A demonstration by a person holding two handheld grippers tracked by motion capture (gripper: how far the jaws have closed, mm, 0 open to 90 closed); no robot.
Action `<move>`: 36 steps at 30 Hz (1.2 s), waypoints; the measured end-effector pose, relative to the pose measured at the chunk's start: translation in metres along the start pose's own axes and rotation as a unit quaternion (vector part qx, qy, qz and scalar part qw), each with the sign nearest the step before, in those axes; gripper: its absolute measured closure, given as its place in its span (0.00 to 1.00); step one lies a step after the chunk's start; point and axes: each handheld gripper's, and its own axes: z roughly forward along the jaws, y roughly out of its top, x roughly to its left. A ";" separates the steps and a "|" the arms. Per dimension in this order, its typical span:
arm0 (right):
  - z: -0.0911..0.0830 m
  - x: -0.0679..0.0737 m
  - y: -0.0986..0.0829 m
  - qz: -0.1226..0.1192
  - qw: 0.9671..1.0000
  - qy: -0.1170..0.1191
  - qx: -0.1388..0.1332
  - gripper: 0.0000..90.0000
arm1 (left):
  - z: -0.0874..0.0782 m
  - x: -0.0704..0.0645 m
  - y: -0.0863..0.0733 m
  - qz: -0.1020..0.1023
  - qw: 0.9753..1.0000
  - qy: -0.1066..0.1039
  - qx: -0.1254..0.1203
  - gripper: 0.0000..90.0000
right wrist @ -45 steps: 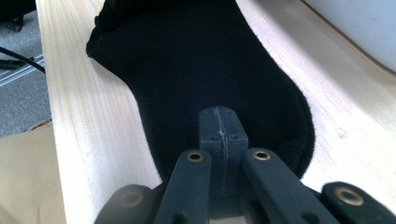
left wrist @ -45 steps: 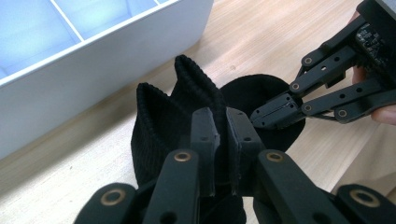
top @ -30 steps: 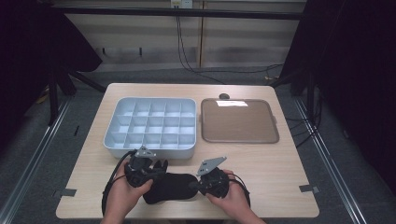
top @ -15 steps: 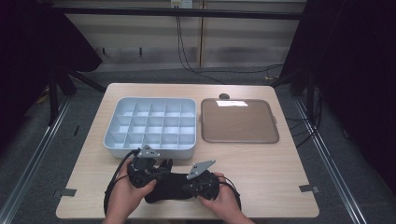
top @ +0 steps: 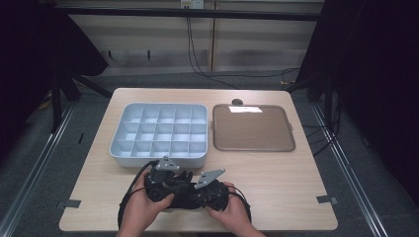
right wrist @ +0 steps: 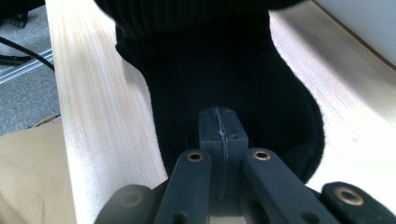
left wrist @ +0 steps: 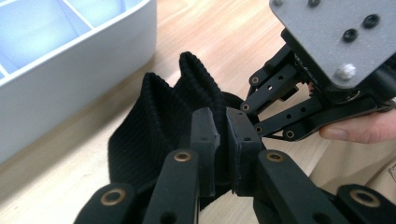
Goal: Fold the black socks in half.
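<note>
A black knitted sock [left wrist: 159, 116] lies on the wooden table [top: 276, 177], just in front of the pale blue compartment tray [top: 160, 133] and near the table's front edge. Its ribbed cuff is bunched into upright folds, lifted off the wood on the side nearer the tray. The smoother, rounded foot part [right wrist: 224, 79] rests flat on the table. In the high view the sock [top: 187, 191] appears as a dark, crumpled mass.
</note>
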 end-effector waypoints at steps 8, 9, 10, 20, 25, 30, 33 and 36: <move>0.000 0.000 0.001 -0.001 1.000 -0.002 -0.001 1.00 | 0.007 -0.001 -0.001 0.003 1.000 -0.006 0.007 0.92; -0.001 0.000 0.001 -0.002 1.000 -0.003 0.000 1.00 | 0.007 -0.001 -0.002 -0.002 1.000 -0.005 0.005 0.92; -0.004 0.000 0.001 -0.007 1.000 -0.006 0.002 1.00 | 0.008 0.000 -0.003 -0.004 1.000 -0.004 0.006 0.92; -0.039 -0.011 0.004 -0.011 1.000 -0.008 -0.009 1.00 | 0.013 0.005 -0.006 -0.005 1.000 -0.001 0.021 0.92; -0.051 -0.011 -0.005 -0.023 1.000 -0.009 0.011 1.00 | 0.016 0.005 -0.008 -0.012 1.000 -0.001 0.022 0.92; -0.056 -0.013 -0.019 -0.033 0.999 -0.003 0.030 0.99 | 0.016 0.004 -0.008 -0.009 1.000 -0.001 0.023 0.92; -0.060 -0.011 -0.026 -0.040 0.998 0.000 0.045 0.99 | 0.016 0.005 -0.009 -0.012 1.000 0.002 0.021 0.92; -0.065 -0.011 -0.030 -0.034 0.998 0.002 0.046 0.99 | 0.017 0.005 -0.009 -0.011 1.000 -0.001 0.023 0.92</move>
